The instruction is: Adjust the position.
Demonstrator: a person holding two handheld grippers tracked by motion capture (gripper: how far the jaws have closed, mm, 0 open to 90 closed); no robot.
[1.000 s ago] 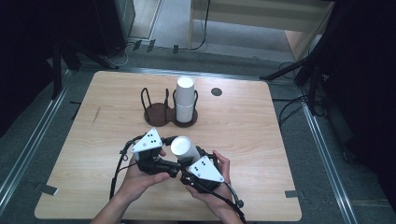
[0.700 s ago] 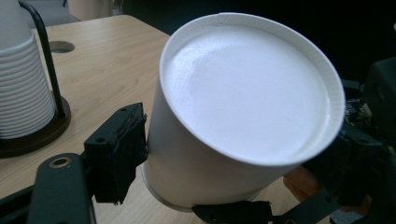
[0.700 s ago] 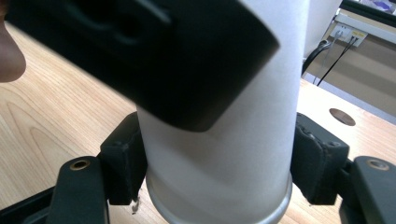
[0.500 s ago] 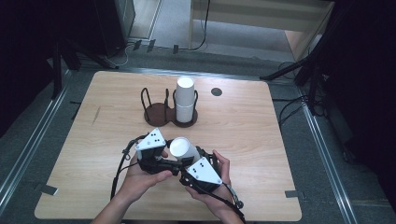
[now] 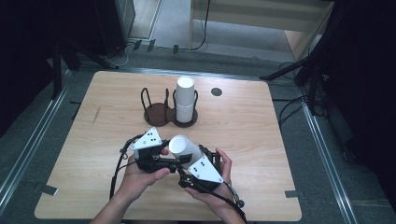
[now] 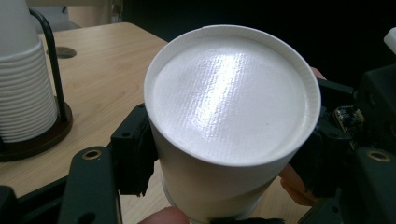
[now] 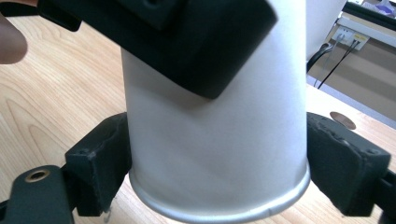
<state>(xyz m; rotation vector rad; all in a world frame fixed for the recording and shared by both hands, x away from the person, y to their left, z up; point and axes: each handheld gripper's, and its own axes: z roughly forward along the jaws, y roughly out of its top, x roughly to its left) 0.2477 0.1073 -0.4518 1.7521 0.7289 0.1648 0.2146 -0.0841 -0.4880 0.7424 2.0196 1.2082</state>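
A white paper cup (image 5: 183,148) is held bottom-up above the near part of the wooden surface (image 5: 261,140), between both hands. The left claw (image 5: 167,161) has just been closing and its pads press the cup's sides. The right claw (image 5: 187,169) has just been opening; its jaws sit beside the cup's rim, the right pad slightly off it.

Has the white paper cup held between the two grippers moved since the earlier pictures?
No. The white paper cup sits at the same spot below the dark wire cup holder in the high view.
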